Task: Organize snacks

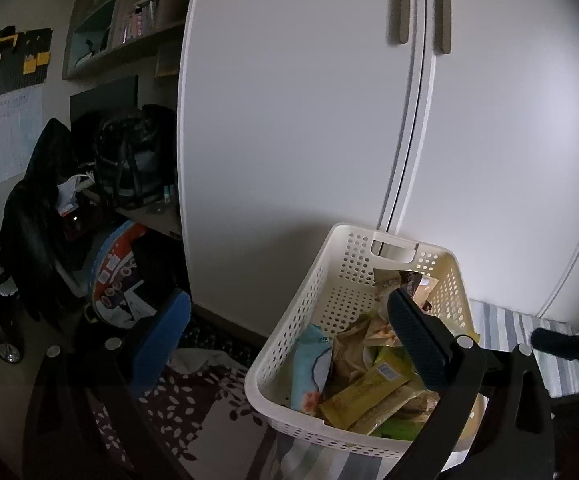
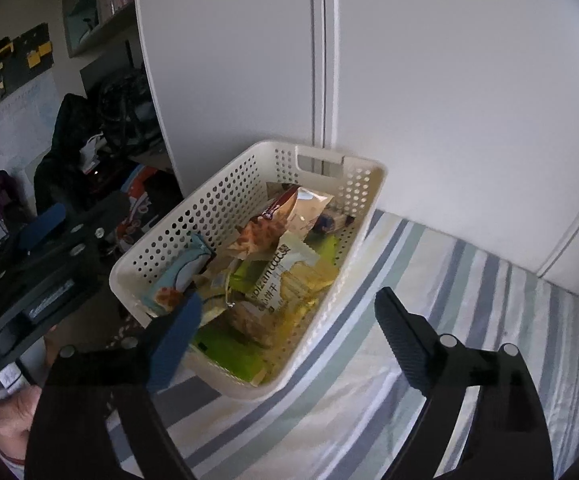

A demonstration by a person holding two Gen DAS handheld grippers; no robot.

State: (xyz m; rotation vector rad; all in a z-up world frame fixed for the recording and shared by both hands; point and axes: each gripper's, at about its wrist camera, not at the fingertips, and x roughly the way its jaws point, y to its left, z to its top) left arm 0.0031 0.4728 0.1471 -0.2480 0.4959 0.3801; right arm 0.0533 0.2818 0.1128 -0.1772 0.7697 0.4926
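Your white perforated basket [image 2: 225,216] sits on the striped bedding [image 2: 429,280], its far end right up against the white wardrobe [image 2: 449,80] and its near corner hanging out past the edge of the bedding. That looks like a deliberate parking spot: the wardrobe braces the basket, so it shouldn't slide as you drop things in.

Your right gripper [image 2: 285,340] hangs just in front of the basket's near end, fingers spread wide with nothing between them. The blue pad crosses the near rim; the black one stands over the bedding beside the basket.

Your left gripper [image 1: 285,340] is wide open and empty too, straddling the basket's left wall: black finger over the contents, blue finger off to the side, above the patterned rug [image 1: 193,412].

The basket is already well filled. A light blue packet [image 2: 181,276] leans against the left wall, an orange-brown snack bag [image 2: 273,220] stands nearer the wardrobe end, a cream packet with printed lettering [image 2: 277,280] lies mid-basket, and green wrappers [image 2: 221,344] show at the near end. No loose snacks show on the bedding, so my guess is you're nearly done.
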